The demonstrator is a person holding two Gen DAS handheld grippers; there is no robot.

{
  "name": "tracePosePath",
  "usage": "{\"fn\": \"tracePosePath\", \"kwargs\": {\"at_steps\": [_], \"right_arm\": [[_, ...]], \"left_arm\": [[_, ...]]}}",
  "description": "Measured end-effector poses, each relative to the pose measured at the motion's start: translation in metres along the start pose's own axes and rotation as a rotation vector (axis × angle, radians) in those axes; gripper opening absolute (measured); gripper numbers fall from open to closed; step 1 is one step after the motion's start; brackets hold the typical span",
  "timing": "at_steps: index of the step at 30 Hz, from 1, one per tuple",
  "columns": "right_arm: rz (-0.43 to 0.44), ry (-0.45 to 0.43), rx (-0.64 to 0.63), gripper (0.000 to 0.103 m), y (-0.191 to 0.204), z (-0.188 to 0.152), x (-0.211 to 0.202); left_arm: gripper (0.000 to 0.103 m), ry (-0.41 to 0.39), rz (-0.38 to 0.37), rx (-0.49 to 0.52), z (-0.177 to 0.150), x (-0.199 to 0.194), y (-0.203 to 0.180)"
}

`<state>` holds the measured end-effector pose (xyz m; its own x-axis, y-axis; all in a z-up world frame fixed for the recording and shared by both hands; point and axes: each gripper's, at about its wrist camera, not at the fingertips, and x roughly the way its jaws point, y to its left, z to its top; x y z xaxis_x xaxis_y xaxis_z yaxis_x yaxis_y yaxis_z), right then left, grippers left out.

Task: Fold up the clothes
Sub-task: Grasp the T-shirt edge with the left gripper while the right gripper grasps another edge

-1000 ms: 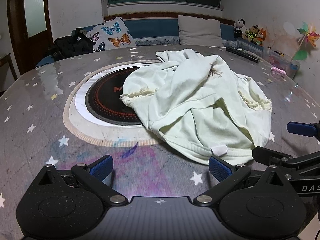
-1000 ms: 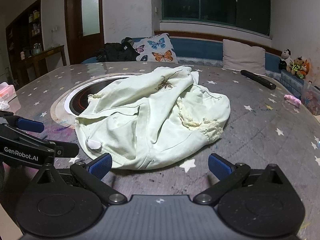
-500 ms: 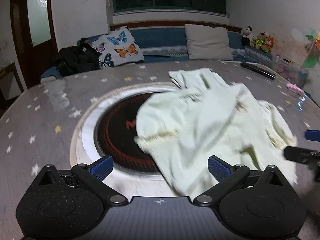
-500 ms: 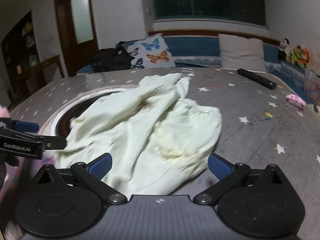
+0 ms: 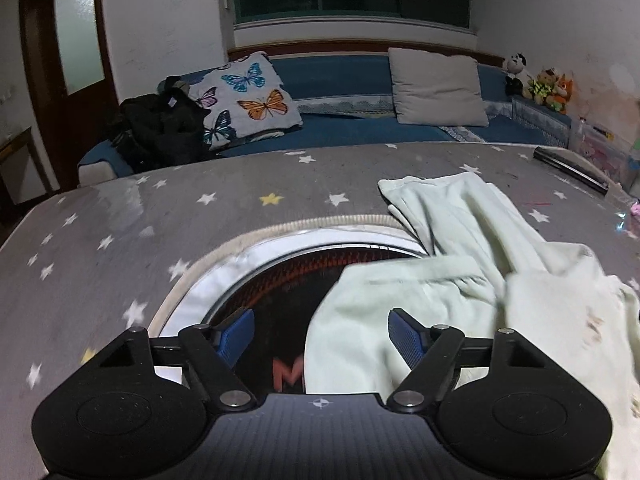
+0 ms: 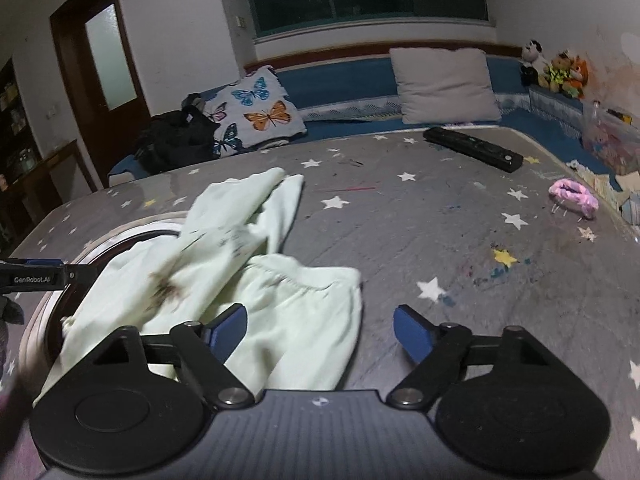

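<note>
A crumpled pale green garment (image 5: 500,280) lies on the grey star-patterned table (image 5: 120,248), partly over the round black cooktop (image 5: 288,292). My left gripper (image 5: 322,336) is open and hovers low over the garment's left edge, nothing between its blue pads. In the right wrist view the same garment (image 6: 240,272) shows a brown print and lies at centre left. My right gripper (image 6: 320,332) is open over the garment's right edge. The left gripper's finger (image 6: 36,276) shows at that view's left edge.
A black remote (image 6: 472,148) and a pink hair tie (image 6: 574,196) lie on the table's far right. Behind the table runs a blue sofa with a butterfly pillow (image 5: 248,104), a beige pillow (image 5: 436,88) and a black bag (image 5: 160,128). Stuffed toys (image 6: 556,68) sit at right.
Both grippers have moved forward and lower, from the table's near edge to right over the garment. The garment itself lies as before.
</note>
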<state>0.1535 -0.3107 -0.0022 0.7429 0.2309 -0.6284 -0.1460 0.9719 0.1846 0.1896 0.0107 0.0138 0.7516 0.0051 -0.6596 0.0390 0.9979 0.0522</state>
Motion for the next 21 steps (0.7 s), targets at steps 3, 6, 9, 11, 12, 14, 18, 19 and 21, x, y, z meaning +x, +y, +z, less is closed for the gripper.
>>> {"fn": "tracePosePath", "kwargs": {"at_steps": [3, 6, 9, 11, 12, 14, 18, 19, 21], "right_arm": [[-0.003, 0.012, 0.018, 0.074, -0.010, 0.007, 0.012], [-0.005, 0.024, 0.036, 0.071, -0.020, 0.015, 0.025], [0.005, 0.032, 0.039, 0.065, -0.022, 0.019, 0.033], [0.015, 0.037, 0.037, 0.063, -0.022, 0.021, 0.038], [0.020, 0.039, 0.037, 0.062, -0.022, 0.022, 0.040], [0.030, 0.046, 0.033, 0.054, -0.019, 0.023, 0.045], [0.051, 0.060, 0.025, 0.026, -0.010, 0.022, 0.049], [0.053, 0.059, 0.025, 0.019, -0.009, 0.022, 0.048], [0.045, 0.039, 0.038, 0.010, -0.011, 0.021, 0.037]], "left_arm": [[0.076, 0.023, -0.013, 0.022, 0.006, 0.021, -0.002], [0.065, 0.048, -0.045, 0.048, 0.007, 0.038, -0.005], [0.044, 0.057, -0.113, 0.054, 0.006, 0.044, -0.006], [0.035, 0.053, -0.149, 0.060, 0.006, 0.043, -0.007], [0.027, 0.050, -0.158, 0.066, 0.005, 0.042, -0.009], [0.016, 0.045, -0.171, 0.078, 0.004, 0.041, -0.011], [0.007, 0.031, -0.138, 0.052, 0.001, 0.032, -0.010], [0.006, 0.021, -0.123, 0.039, 0.000, 0.028, -0.008], [0.006, -0.010, -0.096, 0.016, 0.000, 0.015, 0.000]]}}
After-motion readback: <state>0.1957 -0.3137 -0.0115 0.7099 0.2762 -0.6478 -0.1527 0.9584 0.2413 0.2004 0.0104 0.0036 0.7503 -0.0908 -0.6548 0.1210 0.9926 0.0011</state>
